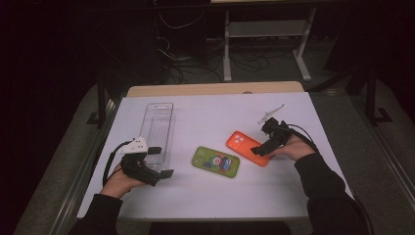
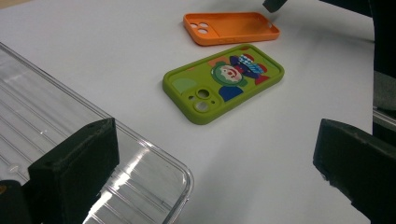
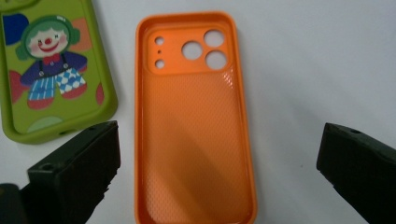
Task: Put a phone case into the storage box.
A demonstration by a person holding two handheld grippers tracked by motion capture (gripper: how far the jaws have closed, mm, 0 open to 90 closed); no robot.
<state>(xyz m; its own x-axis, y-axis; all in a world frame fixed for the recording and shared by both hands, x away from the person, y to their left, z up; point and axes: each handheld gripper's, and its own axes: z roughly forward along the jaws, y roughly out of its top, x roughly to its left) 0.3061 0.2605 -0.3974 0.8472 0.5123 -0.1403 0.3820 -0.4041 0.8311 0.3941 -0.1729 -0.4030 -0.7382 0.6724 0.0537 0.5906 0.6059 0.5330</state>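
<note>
right gripper (image 1: 260,147) spread wide over my orange phone case (image 3: 194,121), hollow side up, toward the desk's right edge | left gripper (image 1: 161,162) spread too, by the clear tray (image 1: 159,129) | case looks light, bendy: pinch across its long rims

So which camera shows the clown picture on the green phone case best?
The right gripper view: the clown on the green case is close, sharp and nearly upright, though the case is cut off at the frame edge. The left gripper view shows the whole case, clown smaller and tilted. In the high view the case is tiny.
</note>
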